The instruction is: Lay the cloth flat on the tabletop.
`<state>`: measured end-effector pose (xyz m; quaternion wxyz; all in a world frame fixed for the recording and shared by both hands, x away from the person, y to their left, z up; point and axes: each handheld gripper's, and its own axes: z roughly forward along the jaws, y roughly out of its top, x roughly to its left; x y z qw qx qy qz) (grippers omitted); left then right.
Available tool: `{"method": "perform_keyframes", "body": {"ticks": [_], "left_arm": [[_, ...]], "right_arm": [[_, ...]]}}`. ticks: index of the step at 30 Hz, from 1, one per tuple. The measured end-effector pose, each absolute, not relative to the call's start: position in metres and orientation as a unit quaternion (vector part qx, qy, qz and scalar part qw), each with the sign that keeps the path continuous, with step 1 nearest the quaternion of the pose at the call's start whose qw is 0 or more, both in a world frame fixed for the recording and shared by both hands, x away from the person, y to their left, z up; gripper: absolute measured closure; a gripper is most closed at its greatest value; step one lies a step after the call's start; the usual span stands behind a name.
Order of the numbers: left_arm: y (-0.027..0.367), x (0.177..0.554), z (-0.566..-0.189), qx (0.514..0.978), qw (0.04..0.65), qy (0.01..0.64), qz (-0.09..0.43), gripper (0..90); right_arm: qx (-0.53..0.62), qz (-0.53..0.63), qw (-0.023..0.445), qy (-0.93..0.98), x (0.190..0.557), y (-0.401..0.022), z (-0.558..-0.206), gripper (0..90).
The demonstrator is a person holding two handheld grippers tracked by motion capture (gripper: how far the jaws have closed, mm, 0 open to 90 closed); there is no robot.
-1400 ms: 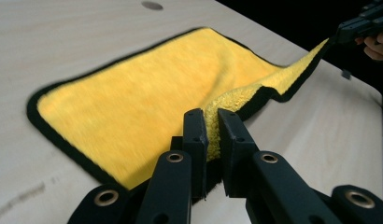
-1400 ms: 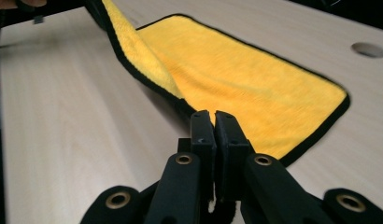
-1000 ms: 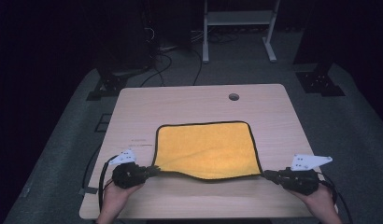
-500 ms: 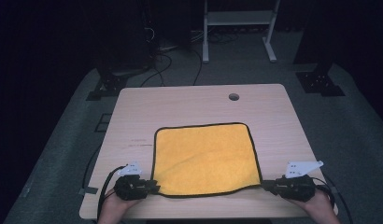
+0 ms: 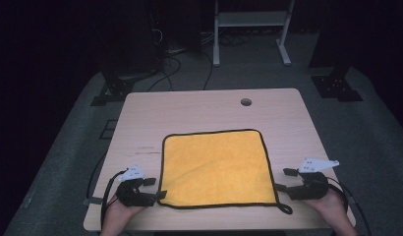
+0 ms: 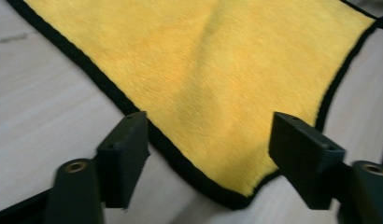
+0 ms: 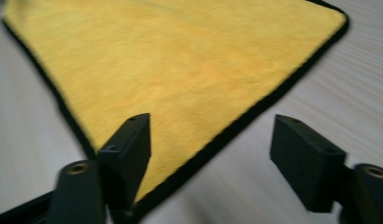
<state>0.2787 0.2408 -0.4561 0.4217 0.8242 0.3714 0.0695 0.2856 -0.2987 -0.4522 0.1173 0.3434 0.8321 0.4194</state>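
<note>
A square yellow plush cloth with a black stitched border (image 5: 215,168) lay flat on the pale wood-grain counter (image 5: 209,110), toward the six o'clock edge, its nap soft and slightly mottled, its corners rounded. At its five o'clock corner a small black hanging loop (image 5: 286,209) curled onto the wood.

The left gripper (image 5: 155,188), black plastic with a white plate on top, sat at the cloth's seven o'clock corner. Its blocky jaws had just been opening and stood spread, nothing pinched; in the left gripper view the bordered corner (image 6: 236,198) lay on the counter between them, nearer the jaw on the right, seemingly clear of both pads, though blur made that hard to confirm.

The right gripper (image 5: 283,180) rested at the five o'clock corner. Its jaws had likewise just been opening and were spread apart. In the right gripper view the cloth's black edge (image 7: 217,142) ran under the jaw on the left, while the other jaw stood over bare wood.

A round cable hole (image 5: 245,102) lay near the counter's twelve o'clock edge.
</note>
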Motion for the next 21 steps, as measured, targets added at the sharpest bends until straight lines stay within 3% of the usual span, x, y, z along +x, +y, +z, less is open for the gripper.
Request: {"method": "perform_keyframes", "body": {"ticks": [3, 11, 21], "left_arm": [[0.239, 0.285, -0.456, 0.824, 0.418, 0.373, 0.083, 20.0], [0.236, 0.305, -0.456, 0.816, 0.412, 0.386, 0.125, 16.2], [0.244, 0.329, -0.444, 0.795, 0.416, 0.407, 0.173, 12.8]], "right_arm": [[0.372, 0.401, 0.141, 0.825, 0.299, -0.301, -0.455, 18.7], [0.442, 0.362, 0.194, 0.798, 0.331, -0.312, -0.467, 13.9], [0.478, 0.337, 0.191, 0.788, 0.350, -0.325, -0.483, 12.8]]}}
